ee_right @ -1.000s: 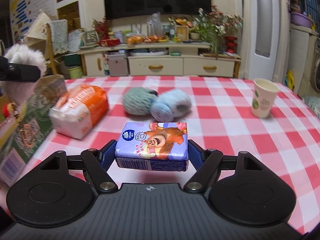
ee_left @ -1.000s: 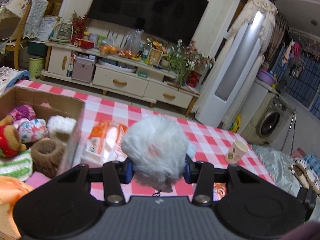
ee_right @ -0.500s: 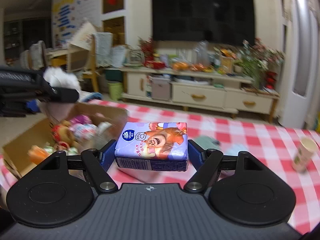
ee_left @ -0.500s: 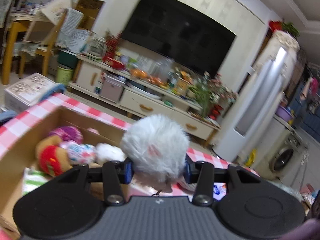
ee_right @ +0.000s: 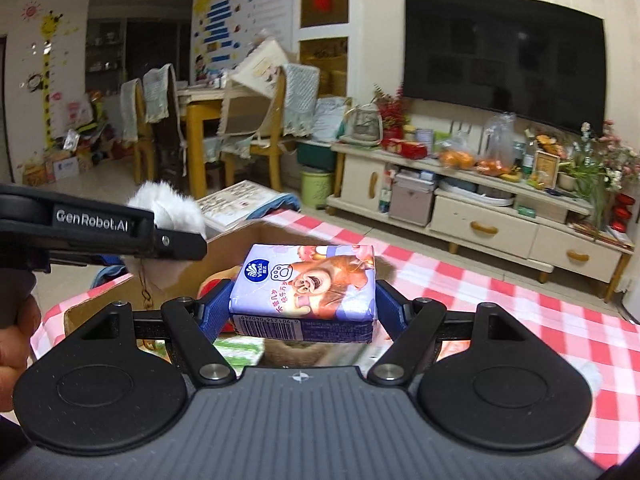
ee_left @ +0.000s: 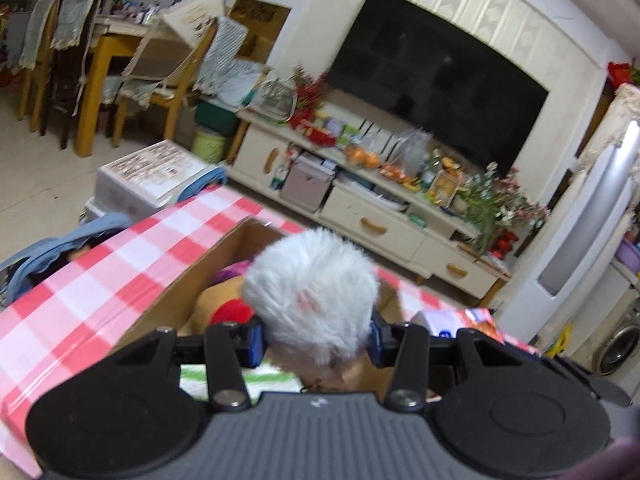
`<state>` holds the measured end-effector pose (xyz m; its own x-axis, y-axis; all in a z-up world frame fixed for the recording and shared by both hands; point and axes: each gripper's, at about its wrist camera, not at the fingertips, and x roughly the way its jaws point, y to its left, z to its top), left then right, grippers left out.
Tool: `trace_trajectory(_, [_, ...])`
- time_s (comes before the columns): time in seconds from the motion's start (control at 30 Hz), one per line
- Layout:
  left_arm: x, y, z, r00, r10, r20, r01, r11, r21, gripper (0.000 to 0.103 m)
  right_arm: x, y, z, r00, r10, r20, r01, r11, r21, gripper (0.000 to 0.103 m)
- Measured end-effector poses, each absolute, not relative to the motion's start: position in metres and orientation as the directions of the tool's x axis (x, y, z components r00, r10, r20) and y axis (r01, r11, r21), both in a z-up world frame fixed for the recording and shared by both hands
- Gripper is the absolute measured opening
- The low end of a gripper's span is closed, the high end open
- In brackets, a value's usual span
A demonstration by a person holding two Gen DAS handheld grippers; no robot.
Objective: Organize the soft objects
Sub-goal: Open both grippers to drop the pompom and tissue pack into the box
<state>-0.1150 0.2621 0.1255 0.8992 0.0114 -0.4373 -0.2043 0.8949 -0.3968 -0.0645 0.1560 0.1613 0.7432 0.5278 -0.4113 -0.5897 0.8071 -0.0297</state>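
Note:
My left gripper (ee_left: 316,338) is shut on a white fluffy pom-pom (ee_left: 312,292) and holds it above an open cardboard box (ee_left: 188,280) with several soft toys inside. In the right wrist view the pom-pom (ee_right: 170,206) and the left gripper (ee_right: 176,240) hang over the box (ee_right: 248,236). My right gripper (ee_right: 304,308) is shut on a purple tissue pack (ee_right: 308,288) with a cartoon bear, held over the box's right part. The tissue pack also shows in the left wrist view (ee_left: 460,320).
The box stands on a red-and-white checked table (ee_left: 100,264). A white TV cabinet (ee_right: 500,216) with clutter and a dark TV (ee_right: 500,56) stand behind. Yellow chairs (ee_left: 132,80) and a floor box (ee_left: 152,172) are at the left.
Both grippers have moved left with their loads, from over the table's middle to above the cardboard box. The loose items on the table have left both views.

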Motion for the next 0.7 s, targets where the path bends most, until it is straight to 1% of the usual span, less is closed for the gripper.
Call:
trace_trajectory(0.23, [-0.113, 0.283, 0.111, 0.858, 0.031, -0.513, -0.263, 0.884, -0.387, 0.047, -0.054, 0.174, 0.149, 0.692, 0.548, -0.47, -0.631, 0.776, -0.024, 0.093])
trace_trajectory(0.3, [-0.113, 0.287, 0.109, 0.85, 0.039, -0.525, -0.275, 0.884, -0.379, 0.05, -0.054, 0.173, 0.144, 0.681, 0.55, -0.483, -0.638, 0.77, -0.023, 0.095])
trace_trajectory(0.33, [-0.112, 0.288, 0.109, 0.848, 0.044, -0.529, -0.279, 0.884, -0.375, 0.053, -0.053, 0.174, 0.142, 0.679, 0.548, -0.488, -0.638, 0.77, -0.023, 0.099])
trace_trajectory(0.37, [-0.112, 0.288, 0.109, 0.846, 0.048, -0.532, -0.283, 0.885, -0.371, 0.057, -0.058, 0.17, 0.142, 0.678, 0.549, -0.489, -0.638, 0.77, -0.019, 0.101])
trace_trajectory(0.5, [-0.116, 0.288, 0.108, 0.845, 0.06, -0.531, -0.291, 0.885, -0.364, 0.066, -0.061, 0.162, 0.145, 0.69, 0.55, -0.47, -0.624, 0.781, -0.002, 0.101])
trace_trajectory(0.57, [-0.118, 0.286, 0.109, 0.849, 0.063, -0.524, -0.286, 0.89, -0.357, 0.069, -0.063, 0.156, 0.148, 0.708, 0.543, -0.452, -0.608, 0.794, 0.001, 0.101])
trace_trajectory(0.7, [-0.119, 0.283, 0.111, 0.859, 0.071, -0.507, -0.28, 0.894, -0.351, 0.07, -0.067, 0.139, 0.152, 0.748, 0.511, -0.423, -0.556, 0.831, 0.021, 0.102])
